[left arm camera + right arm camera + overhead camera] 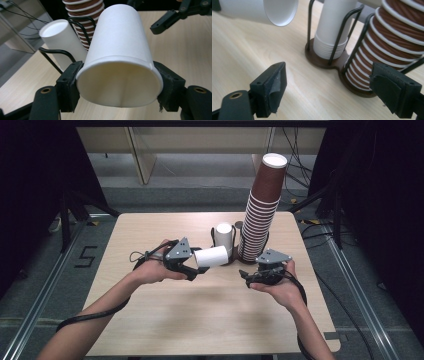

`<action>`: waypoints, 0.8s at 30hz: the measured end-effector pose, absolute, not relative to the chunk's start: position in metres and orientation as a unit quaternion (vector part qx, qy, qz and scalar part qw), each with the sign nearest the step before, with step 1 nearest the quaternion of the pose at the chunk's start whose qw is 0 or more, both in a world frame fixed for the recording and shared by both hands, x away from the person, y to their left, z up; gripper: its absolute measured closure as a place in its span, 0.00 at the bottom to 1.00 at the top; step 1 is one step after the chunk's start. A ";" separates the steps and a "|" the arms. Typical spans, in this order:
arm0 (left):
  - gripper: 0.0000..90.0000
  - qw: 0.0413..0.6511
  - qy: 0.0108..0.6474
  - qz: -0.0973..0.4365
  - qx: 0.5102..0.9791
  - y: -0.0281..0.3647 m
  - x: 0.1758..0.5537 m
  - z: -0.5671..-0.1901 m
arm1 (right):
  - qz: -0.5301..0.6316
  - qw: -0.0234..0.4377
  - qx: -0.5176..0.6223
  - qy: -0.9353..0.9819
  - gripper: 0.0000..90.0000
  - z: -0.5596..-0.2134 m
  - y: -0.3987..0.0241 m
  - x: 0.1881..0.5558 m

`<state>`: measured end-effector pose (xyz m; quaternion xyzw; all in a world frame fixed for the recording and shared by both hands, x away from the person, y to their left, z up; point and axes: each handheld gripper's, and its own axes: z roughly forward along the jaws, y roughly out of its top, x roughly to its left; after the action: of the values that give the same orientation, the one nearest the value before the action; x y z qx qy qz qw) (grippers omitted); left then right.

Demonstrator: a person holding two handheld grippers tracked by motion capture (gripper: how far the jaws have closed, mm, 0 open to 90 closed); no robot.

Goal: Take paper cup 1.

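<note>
A single white paper cup [212, 256] lies on its side in the air, and my left gripper [196, 266] is shut on it. In the left gripper view the jaws squeeze the cup [120, 57] at its rim, mouth toward the camera; the gripper [119, 87] holds it above the table. Behind it a wire holder [322, 62] carries a short stack of white cups [224, 236] and a tall, leaning stack of brown cups [262, 207]. My right gripper [246, 278] hovers open in front of the brown stack [387, 42], with nothing between its jaws [329, 87].
The wooden table [200, 320] has free room on the near side and at the left. The brown stack rises high and tilts to the right at the table's back right. Cables trail from both grippers. Dark curtains flank the table.
</note>
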<state>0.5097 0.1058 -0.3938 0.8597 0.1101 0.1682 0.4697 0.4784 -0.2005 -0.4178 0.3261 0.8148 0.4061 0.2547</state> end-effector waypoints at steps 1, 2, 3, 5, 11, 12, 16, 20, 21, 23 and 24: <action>0.34 0.461 0.101 0.163 0.867 0.106 0.511 -0.392 | 0.403 0.252 0.322 0.819 0.17 -0.419 -0.199 0.478; 0.34 0.454 0.091 0.156 0.873 0.105 0.512 -0.391 | 0.400 0.254 0.305 0.826 0.17 -0.419 -0.200 0.480; 0.34 0.445 0.087 0.152 0.878 0.105 0.512 -0.390 | 0.391 0.251 0.295 0.835 0.17 -0.418 -0.200 0.480; 0.34 0.433 0.074 0.146 0.887 0.104 0.514 -0.388 | 0.383 0.243 0.282 0.845 0.18 -0.417 -0.199 0.481; 0.34 0.401 0.052 0.121 0.906 0.102 0.518 -0.383 | 0.373 0.224 0.224 0.872 0.20 -0.414 -0.198 0.485; 0.34 0.397 0.049 0.117 0.909 0.101 0.518 -0.382 | 0.370 0.209 0.205 0.882 0.21 -0.414 -0.198 0.487; 0.34 0.371 0.025 0.096 0.923 0.098 0.518 -0.381 | 0.361 0.186 0.191 0.894 0.20 -0.412 -0.197 0.488; 0.34 0.344 0.012 0.081 0.935 0.095 0.520 -0.379 | 0.353 0.167 0.153 0.908 0.20 -0.410 -0.195 0.493; 0.34 0.341 0.012 0.079 0.937 0.094 0.520 -0.379 | 0.349 0.162 0.138 0.913 0.20 -0.410 -0.194 0.495; 0.34 0.328 0.010 0.068 0.942 0.092 0.520 -0.379 | 0.337 0.153 0.129 0.920 0.21 -0.409 -0.192 0.496; 0.34 0.325 0.013 0.074 0.943 0.091 0.520 -0.381 | 0.330 0.152 0.115 0.925 0.21 -0.408 -0.191 0.497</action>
<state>0.5195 0.0910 -0.3806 0.9429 0.0131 0.0738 0.3246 0.4972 -0.1908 -0.4077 0.1150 0.9245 0.3300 0.1519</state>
